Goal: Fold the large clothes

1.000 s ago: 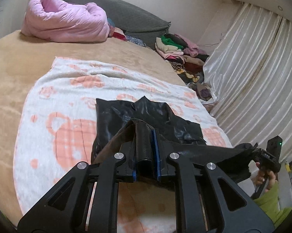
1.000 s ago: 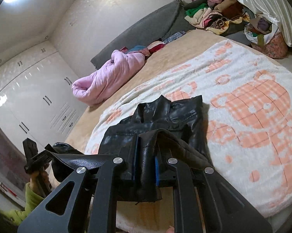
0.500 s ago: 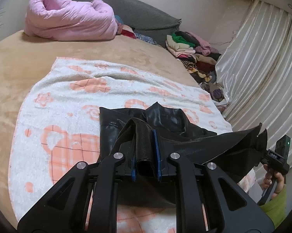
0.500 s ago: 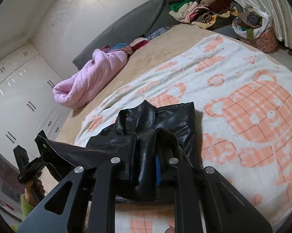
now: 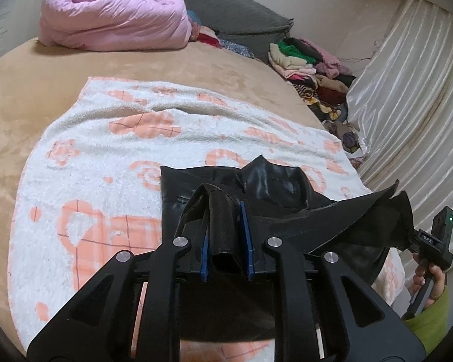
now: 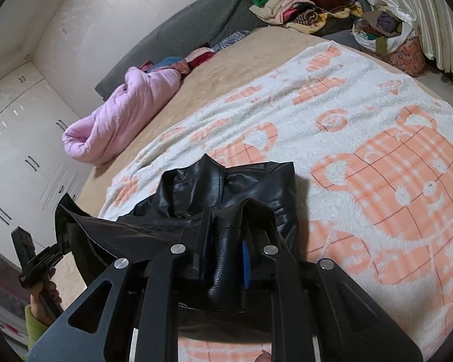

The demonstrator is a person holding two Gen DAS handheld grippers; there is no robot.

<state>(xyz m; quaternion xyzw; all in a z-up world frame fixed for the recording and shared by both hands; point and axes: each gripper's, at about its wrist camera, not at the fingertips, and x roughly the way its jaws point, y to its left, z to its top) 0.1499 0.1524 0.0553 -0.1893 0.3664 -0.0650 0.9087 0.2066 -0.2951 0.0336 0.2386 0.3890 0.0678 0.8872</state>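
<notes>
- A white blanket with orange bears is spread over the tan bed.
- A black jacket is laid on the blanket, its near edge lifted.
- That edge is pinched in the left gripper, whose jaws are opening, and gripped tight in the right gripper.
- Beyond the jacket, a pink quilt and a clothes pile are seen.

- Tan plush bed cover fills the left and centre of the frame.
- Pleated cream satin curtains hang at right.
- White panelled wardrobe doors stand at left.
</notes>
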